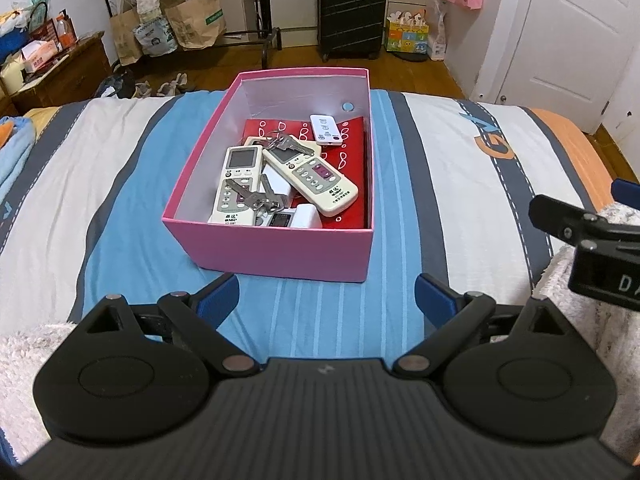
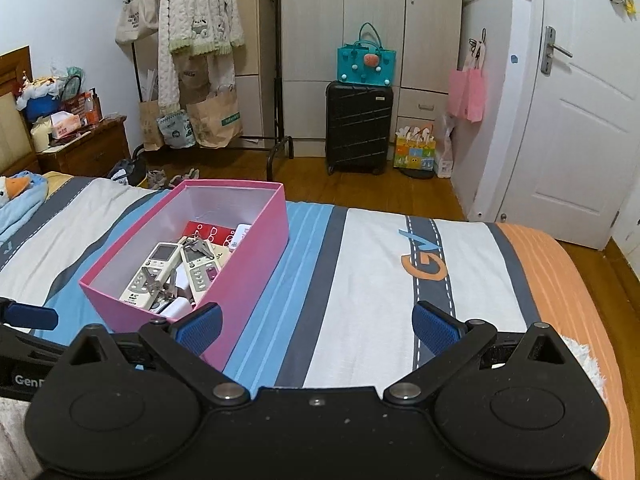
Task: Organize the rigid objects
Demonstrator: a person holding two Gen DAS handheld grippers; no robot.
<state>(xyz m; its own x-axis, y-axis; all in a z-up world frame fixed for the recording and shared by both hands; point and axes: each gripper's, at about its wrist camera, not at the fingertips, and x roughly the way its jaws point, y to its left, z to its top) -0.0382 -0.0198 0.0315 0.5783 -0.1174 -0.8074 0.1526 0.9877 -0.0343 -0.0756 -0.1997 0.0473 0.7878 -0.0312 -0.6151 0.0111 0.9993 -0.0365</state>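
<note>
Two grippers hang over a bed with a striped cover in blue, grey, white and orange. Beyond its foot lie a wood floor, a black suitcase with a teal bag on top, a wardrobe, a clothes rack with paper bags beneath, and a white door.

On the blue stripe stands a pink box, open on top. Inside lie two cream remotes, side by side and partly overlapping, keys across them, a small white remote near the far wall and a red card underneath.

Held low just before the box's near wall, the left gripper points at it, jaws spread wide with nothing between them. To the right of the box, the right gripper hovers over the white stripe, its jaws equally wide and holding nothing; its left pad overlaps the box's corner in its own view, though contact is hard to judge.

Small white items at the box's near end are half hidden by the wall and may be chargers.
</note>
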